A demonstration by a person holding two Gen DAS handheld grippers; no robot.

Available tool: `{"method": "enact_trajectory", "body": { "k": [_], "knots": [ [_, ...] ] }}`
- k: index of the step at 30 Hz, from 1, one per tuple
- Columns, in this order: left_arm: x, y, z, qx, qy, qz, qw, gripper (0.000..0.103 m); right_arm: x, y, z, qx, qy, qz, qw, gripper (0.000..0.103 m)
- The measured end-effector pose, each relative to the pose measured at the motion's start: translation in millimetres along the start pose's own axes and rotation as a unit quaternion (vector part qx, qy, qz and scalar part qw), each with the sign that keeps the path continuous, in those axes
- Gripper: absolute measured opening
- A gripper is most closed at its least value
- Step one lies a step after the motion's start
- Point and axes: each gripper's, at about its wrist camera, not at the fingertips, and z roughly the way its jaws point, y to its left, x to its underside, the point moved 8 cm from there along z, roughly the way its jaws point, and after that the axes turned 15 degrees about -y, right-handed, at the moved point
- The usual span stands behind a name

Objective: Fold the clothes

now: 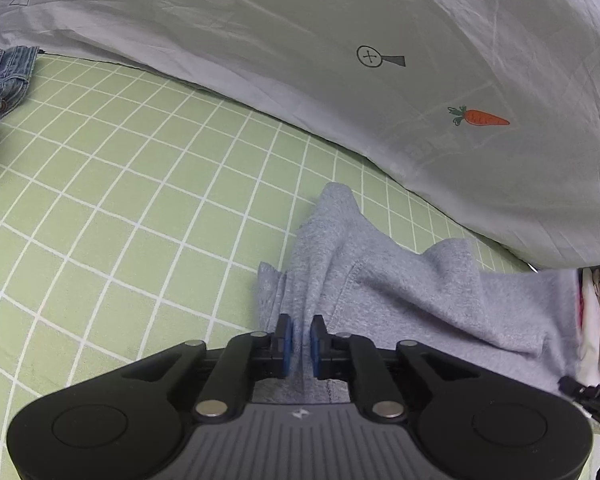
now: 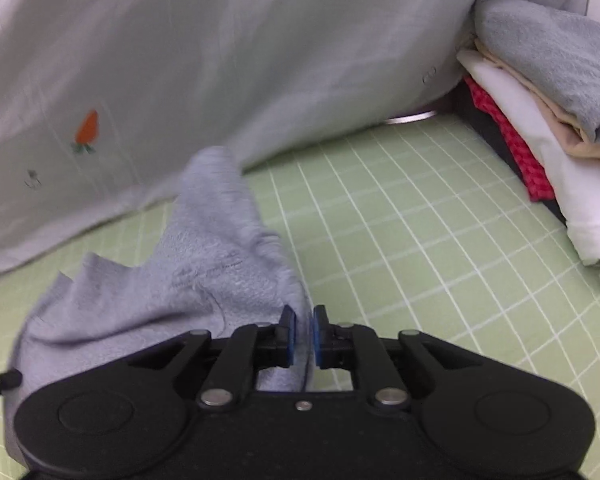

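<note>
The grey garment is used as the landmark here. Nearest in the left wrist view, the left gripper is seen with its blue pads closed on a bunched fold at the garment's left end. Nearest in the right wrist view, the right gripper is seen pinched on the garment's right edge, and cloth is caught between its pads.

So the garment is held at both ends, and it is stretched sideways between the two grippers. Its long side is judged to run from one gripper to the other. Neither hand is clearly nearer to it.

The green checked mat is spread under the garment. Beyond the garment, a white sheet with a carrot is draped. Off to the garment's right, a pile of folded clothes is stacked.
</note>
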Motion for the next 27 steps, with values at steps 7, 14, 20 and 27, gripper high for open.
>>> {"method": "enact_trajectory", "body": {
  "k": [7,14,20,27],
  "knots": [
    [-27.6,-14.7,15.0,0.031,-0.031,0.03,0.9986,0.059,-8.3,18.2,13.4,-0.018,-0.034,0.008,0.999,0.077],
    [-34.8,-25.1,63.9,0.051,-0.006,-0.025,0.9984,0.05,-5.4,8.1,55.2,-0.022,0.009,0.097,0.995,0.069],
    [-55.3,-19.1,50.8,0.052,-0.049,-0.042,0.9965,0.004,-26.3,6.8,43.2,-0.048,-0.02,0.104,0.993,0.005],
    [-70.3,20.5,19.7,0.016,-0.08,-0.105,0.9912,0.013,-40.9,5.4,38.3,-0.073,-0.031,0.12,0.99,0.019]
  ]
}}
